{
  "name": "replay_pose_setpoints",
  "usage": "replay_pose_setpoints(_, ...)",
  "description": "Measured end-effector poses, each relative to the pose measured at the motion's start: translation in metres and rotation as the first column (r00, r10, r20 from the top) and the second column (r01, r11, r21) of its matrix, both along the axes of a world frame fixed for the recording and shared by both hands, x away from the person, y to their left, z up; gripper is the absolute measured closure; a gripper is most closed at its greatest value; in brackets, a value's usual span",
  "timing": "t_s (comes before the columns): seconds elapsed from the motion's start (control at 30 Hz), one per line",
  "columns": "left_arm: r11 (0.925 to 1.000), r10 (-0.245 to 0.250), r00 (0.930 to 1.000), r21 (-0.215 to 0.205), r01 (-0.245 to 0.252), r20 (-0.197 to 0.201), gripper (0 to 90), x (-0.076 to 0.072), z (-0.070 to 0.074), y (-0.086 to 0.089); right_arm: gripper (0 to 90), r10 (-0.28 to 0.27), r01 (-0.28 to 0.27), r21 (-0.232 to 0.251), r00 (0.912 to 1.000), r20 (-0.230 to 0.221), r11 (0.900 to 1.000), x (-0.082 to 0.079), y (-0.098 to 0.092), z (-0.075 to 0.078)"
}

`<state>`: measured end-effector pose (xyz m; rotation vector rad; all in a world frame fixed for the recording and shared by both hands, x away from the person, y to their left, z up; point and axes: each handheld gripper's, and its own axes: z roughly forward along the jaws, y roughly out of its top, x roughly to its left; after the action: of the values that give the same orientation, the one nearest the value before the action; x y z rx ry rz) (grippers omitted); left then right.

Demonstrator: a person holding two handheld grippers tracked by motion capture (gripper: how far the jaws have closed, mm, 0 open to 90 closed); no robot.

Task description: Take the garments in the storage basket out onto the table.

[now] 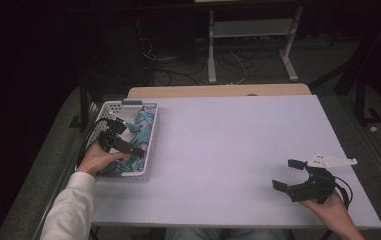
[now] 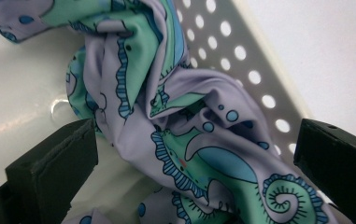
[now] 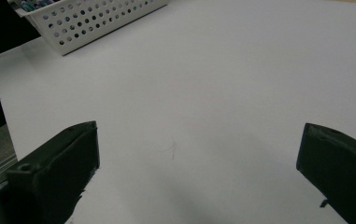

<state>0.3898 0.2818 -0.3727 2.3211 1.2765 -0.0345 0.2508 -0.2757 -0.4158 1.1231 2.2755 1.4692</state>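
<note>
Nearest the high camera, the person's white sleeve (image 1: 68,210) is reaching up from the bottom edge toward the white perforated basket (image 1: 150,145), which is sitting at the left side of the pale table (image 1: 228,150), and everything else is placing itself around that basket. Inside it, the left gripper (image 1: 128,140) is dipping down among the crumpled cloth (image 1: 143,127), with the left hand (image 1: 100,157) resting over the basket's near-left corner. In the left gripper view its jaws are standing wide apart, one on each side of the cloth (image 2: 180,121) and not pinching it; the cloth, lilac and green with blue seahorse shapes and bubbles, is lying bunched against the basket's perforated wall (image 2: 241,60) and over its glossy white floor. Well apart from the basket, toward the table's near right corner, the right gripper (image 1: 290,175) is hovering in the right hand (image 1: 333,205), its jaws spread wide and holding nothing. In the right gripper view those jaws are framing bare tabletop (image 3: 203,93), with the basket (image 3: 91,21) showing far off at the upper left.
</note>
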Motion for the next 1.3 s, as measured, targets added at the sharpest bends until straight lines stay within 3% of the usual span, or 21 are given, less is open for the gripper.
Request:
replay_pose_setpoints(0.5,0.9974,0.001,0.996,0.071,0.006,-0.089,0.8,0.005,-0.016,-0.006,0.0,0.001,-0.001,-0.005,1.0,-0.003,1.0,0.0,0.001,0.0)
replay_pose_setpoints(0.7,0.9943,-0.024,0.9886,0.099,0.039,-0.148,14.1,0.009,-0.021,-0.011,0.0,0.0,0.0,-0.005,1.0,-0.002,1.0,0.0,0.0,0.0)
replay_pose_setpoints(0.83,0.9918,-0.027,0.9831,0.118,0.048,-0.181,16.1,0.013,-0.025,-0.013,0.0,0.0,0.0,-0.007,1.0,-0.002,1.0,0.0,0.001,0.0)
replay_pose_setpoints(1.3,0.9908,-0.019,0.974,0.126,0.048,-0.226,38.1,0.019,-0.031,-0.015,0.0,-0.002,0.002,-0.008,1.0,-0.001,1.0,0.0,0.001,0.0)
